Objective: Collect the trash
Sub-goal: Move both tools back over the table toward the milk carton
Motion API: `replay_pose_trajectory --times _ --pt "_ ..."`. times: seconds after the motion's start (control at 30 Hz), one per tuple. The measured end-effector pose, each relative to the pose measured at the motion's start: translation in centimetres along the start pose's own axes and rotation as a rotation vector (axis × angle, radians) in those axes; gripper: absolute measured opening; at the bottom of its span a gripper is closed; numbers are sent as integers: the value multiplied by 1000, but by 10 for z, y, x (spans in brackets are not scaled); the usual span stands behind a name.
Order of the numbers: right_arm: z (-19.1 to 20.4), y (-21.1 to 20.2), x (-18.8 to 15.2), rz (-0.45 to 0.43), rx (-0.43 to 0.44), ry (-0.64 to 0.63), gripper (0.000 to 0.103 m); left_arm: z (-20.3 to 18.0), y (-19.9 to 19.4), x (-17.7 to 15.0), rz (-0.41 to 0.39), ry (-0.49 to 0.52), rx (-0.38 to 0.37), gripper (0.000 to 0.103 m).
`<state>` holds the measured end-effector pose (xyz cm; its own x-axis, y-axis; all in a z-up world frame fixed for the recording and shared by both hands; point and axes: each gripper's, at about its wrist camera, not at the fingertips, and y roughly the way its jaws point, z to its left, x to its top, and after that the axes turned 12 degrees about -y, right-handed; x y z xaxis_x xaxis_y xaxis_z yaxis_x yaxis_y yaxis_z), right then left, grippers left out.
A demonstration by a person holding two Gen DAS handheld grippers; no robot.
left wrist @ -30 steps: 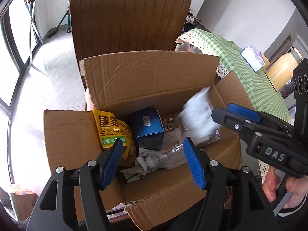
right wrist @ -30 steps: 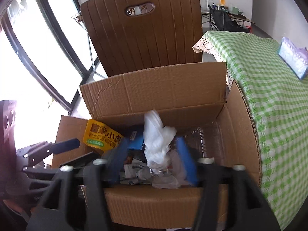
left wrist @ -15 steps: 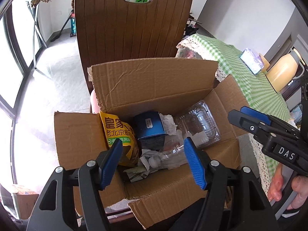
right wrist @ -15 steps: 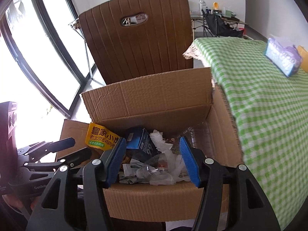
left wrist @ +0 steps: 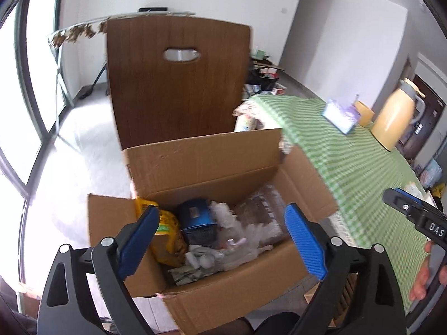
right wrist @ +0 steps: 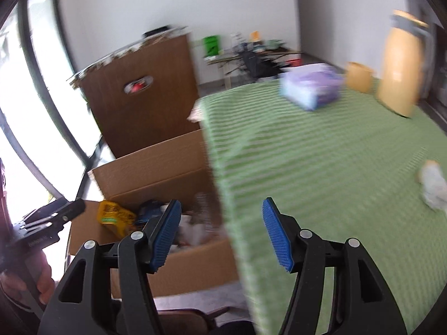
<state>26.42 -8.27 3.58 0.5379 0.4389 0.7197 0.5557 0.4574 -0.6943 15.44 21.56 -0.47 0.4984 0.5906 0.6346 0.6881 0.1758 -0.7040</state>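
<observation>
From the left wrist, my left gripper point(left wrist: 222, 241) hangs apart and empty over the open brown cardboard box point(left wrist: 195, 162) of trash. From the right wrist, my right gripper point(right wrist: 220, 236), apart and nearer, faces the green checked tablecloth point(right wrist: 321, 167); the crumpled white paper wad point(right wrist: 433, 187) lies far right.

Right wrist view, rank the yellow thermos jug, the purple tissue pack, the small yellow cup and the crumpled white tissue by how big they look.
1. yellow thermos jug
2. purple tissue pack
3 and 4. small yellow cup and crumpled white tissue: they look alike, and blur and nearness make ranking them unsure.
</observation>
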Motion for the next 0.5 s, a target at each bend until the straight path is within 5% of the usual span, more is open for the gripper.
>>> replay_pose_trajectory --times 0.3,0.5 --pt "-120 -103 -94 -27 -311 185 65 -110 -19 -42 -28 201 -178 95" --pt "-189 -191 -171 -29 -639 260 65 -200 -21 -81 23 324 -304 95"
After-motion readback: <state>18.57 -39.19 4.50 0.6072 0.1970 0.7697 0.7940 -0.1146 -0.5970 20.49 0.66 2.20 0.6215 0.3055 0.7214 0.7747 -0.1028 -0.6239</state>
